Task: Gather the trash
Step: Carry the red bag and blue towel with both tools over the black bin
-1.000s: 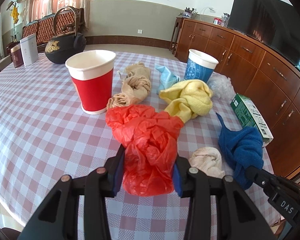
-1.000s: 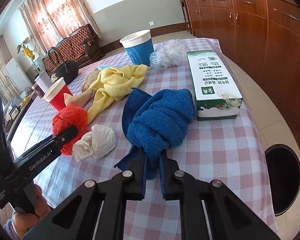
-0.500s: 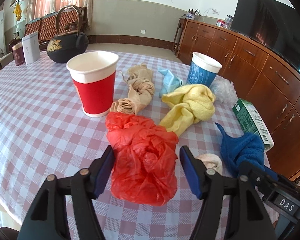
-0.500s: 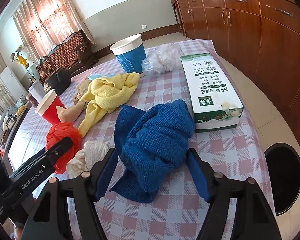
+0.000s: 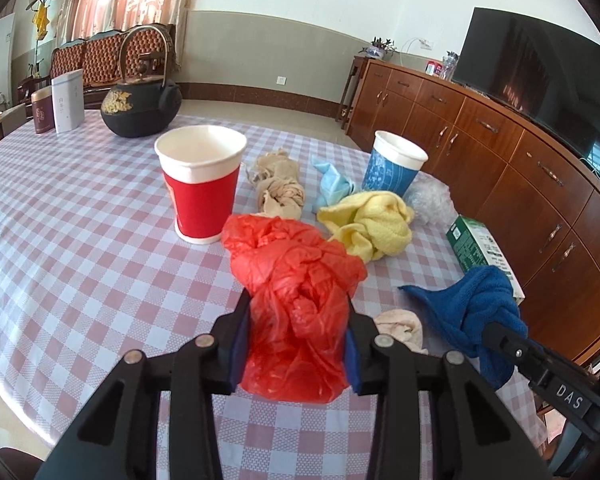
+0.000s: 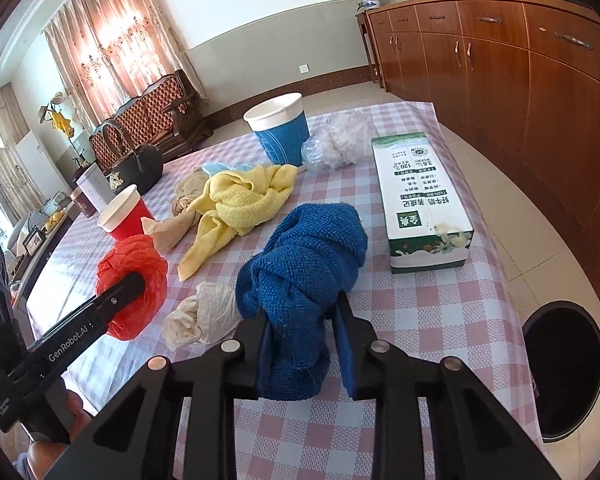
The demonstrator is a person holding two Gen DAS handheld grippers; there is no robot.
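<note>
A: Squeezing in on the red plastic bag (image 5: 296, 304) with the left gripper (image 5: 296, 344): jaws narrowing, blue pads pressed into both crinkled flanks, film bulging above and below.

B: Clamped on the blue towel (image 6: 304, 280) with the right gripper (image 6: 302, 344); pads sunk into its coarse looped weave, bundle knotted and lumpy, pinched at its lower end.

A: Resting where, both?

B: On the checked tablecloth (image 5: 80, 240), near its front edge. Hard to say whether the bag's underside is lifted clear or just brushing the cloth.

A: Lying between the two, a small cream rag (image 6: 204, 316), twisted, soft, touching the towel's left side.

B: Further back: a yellow terry cloth (image 6: 244, 200), rumpled; a beige knotted stocking-like cloth (image 5: 280, 196); a pale blue scrap (image 5: 332, 184).

A: Standing upright, a red paper cup (image 5: 200, 188) with white rim just beside the bag, and a blue paper cup (image 5: 392, 168) behind the yellow cloth.

B: Beside that, a clear crumpled plastic wad (image 6: 340, 140) and a green-and-white carton (image 6: 420, 200) lying flat. Down on the floor at right, a dark round bin (image 6: 564, 368).
</note>
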